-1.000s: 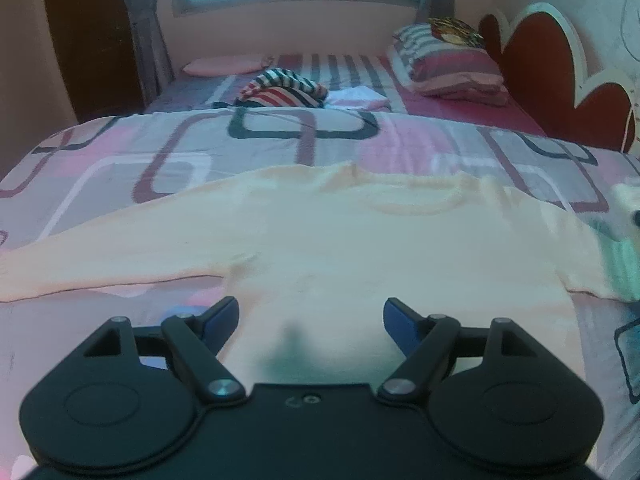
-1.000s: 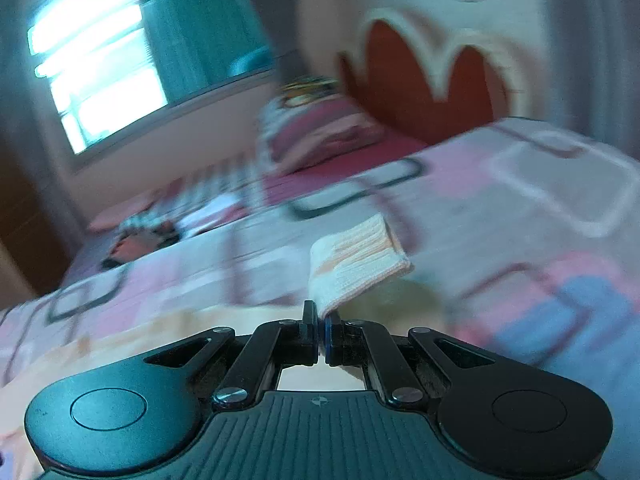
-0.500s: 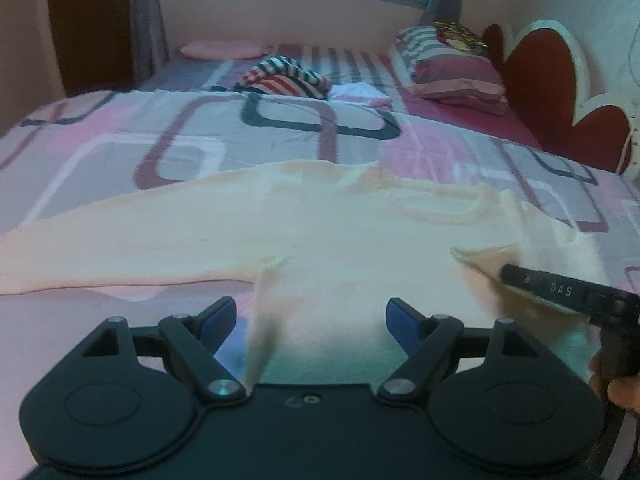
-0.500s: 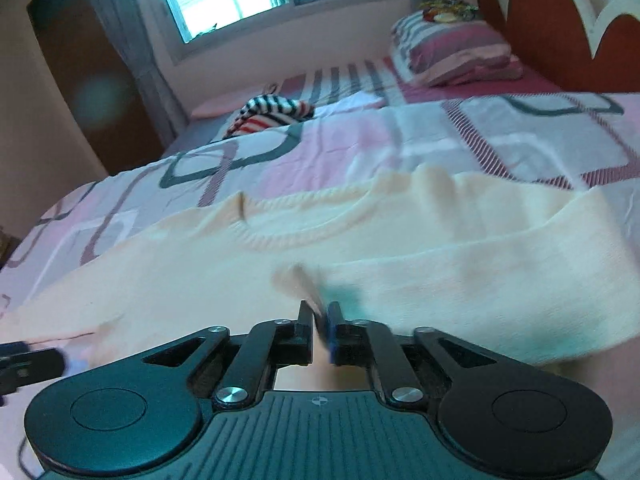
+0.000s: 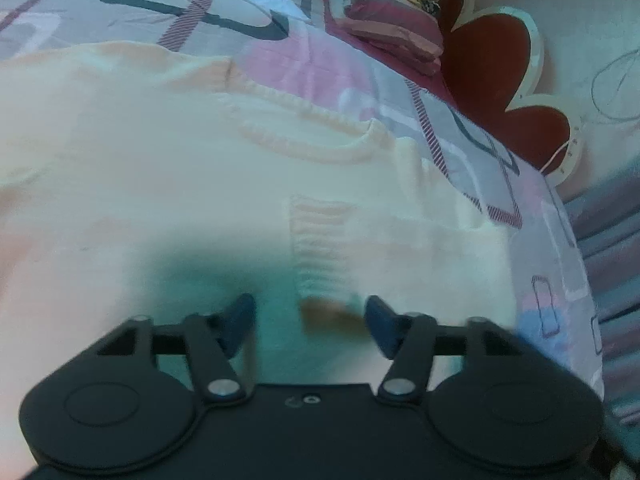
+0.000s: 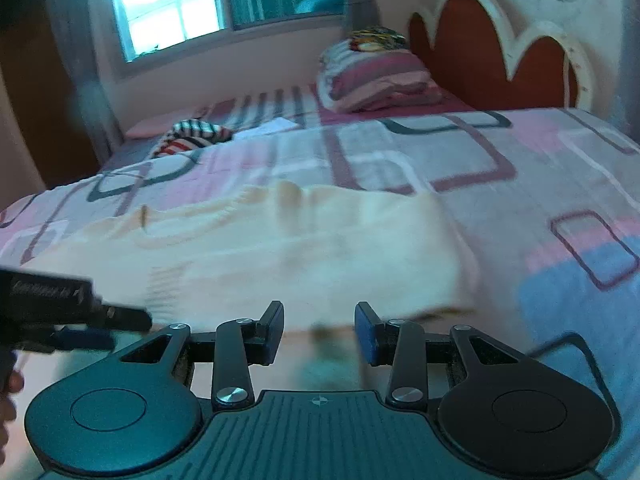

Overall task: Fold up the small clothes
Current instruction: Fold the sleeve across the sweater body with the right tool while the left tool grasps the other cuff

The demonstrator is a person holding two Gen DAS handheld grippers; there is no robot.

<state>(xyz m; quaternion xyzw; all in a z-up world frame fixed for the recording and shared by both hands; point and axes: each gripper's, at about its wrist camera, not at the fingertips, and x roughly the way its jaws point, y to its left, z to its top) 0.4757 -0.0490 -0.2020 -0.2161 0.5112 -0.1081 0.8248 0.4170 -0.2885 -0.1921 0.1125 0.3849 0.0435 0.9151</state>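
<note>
Cream knit sweater (image 5: 200,184): lying flat on the bed (image 6: 500,168), neckline away from the cameras, one sleeve folded across the chest with its ribbed cuff (image 5: 320,248) on top. Left claw (image 5: 308,322): jaws wide apart, holding nothing, just above the cuff. Right claw (image 6: 319,332): jaws parted, empty, at the sweater's near edge. Striped garment (image 6: 192,138) and pillows (image 6: 376,76): far side of bed.

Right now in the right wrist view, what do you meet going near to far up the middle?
Right tongs, open → cream sweater → patterned bedspread → striped sheet → wall, with the window up left.
</note>
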